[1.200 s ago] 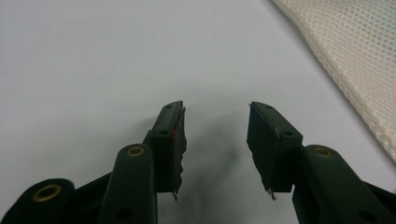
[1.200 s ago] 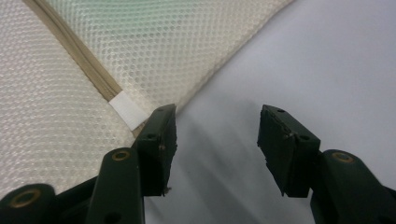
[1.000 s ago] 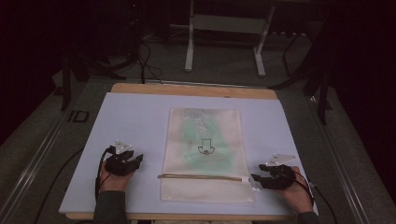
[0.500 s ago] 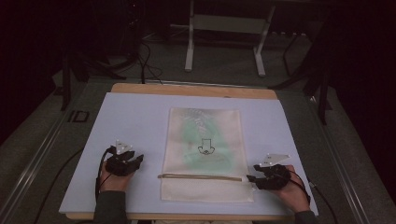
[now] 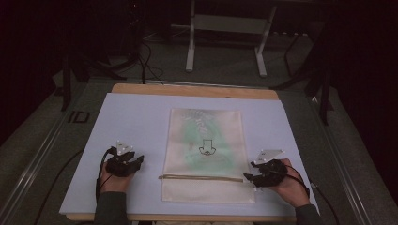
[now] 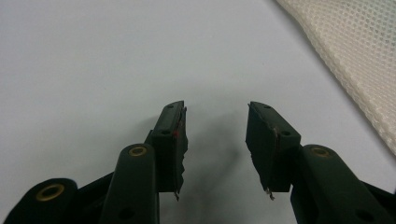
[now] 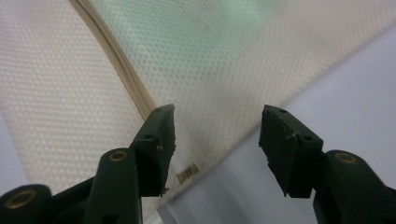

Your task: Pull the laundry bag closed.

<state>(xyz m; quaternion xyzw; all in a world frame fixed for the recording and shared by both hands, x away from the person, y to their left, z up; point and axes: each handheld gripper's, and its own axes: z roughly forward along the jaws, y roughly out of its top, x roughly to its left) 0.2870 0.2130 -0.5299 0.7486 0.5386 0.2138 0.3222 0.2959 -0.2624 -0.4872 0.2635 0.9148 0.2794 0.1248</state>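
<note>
- Mesh laundry bag (image 5: pixel 206 154), cream, flat on the pale blue surface (image 5: pixel 136 117), between the two tools; green garment (image 5: pixel 211 140) showing through the netting, small dark print on the front.
- Zipper (image 5: pixel 202 177) runs across the bag's near end, from the right tool's tips off toward the left tool.
- Right tool (image 5: pixel 247 177): tips just beside the bag's right edge, at the zipper's end. Jaws stand wide apart and have just been opening further; nothing pinched between them.
- Right gripper view: bag edge (image 7: pixel 224 140) lies below and ahead of the gap between the jaws; zipper line (image 7: pixel 121 74) passes by the left jaw; small brass zipper pull (image 7: pixel 187 173) sits low, just inside that jaw. Pads not pressing on cloth.
- Left tool (image 5: pixel 140 161): resting on bare surface, apart from the bag's left edge, tips aimed toward the bag. Jaws parted, empty.
- Left gripper view: only surface (image 6: pixel 93 60) between the jaws; mesh corner (image 6: pixel 355 65) ahead and to the right.
</note>
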